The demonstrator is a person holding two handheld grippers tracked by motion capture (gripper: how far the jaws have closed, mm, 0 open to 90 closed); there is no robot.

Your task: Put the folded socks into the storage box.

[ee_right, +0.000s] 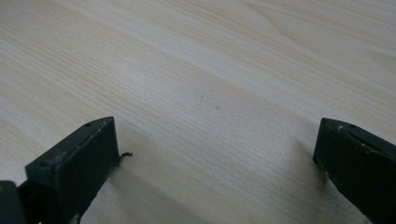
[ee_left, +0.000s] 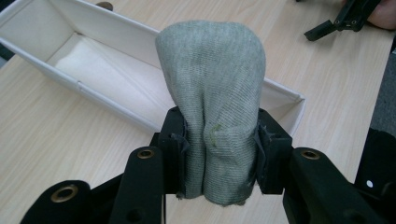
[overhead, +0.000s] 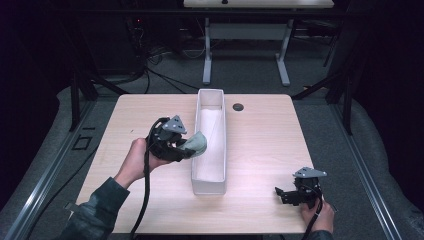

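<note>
The left gripper (ee_left: 218, 161) squeezes a grey sock (ee_left: 212, 93) and holds it over the left wall of the long white box (overhead: 209, 145). The right gripper (overhead: 289, 194) sits near right, jaws wide, holding nothing.

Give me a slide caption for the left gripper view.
Left tool clamps a rolled grey-green sock above the near wall of a long white fabric bin on a wooden table.

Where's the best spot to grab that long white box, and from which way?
Grab the box by one long side wall, coming down from above. It is open on top and its walls are thin and upright, so jaws fit over a rim. The right gripper is open and probably handiest.
</note>
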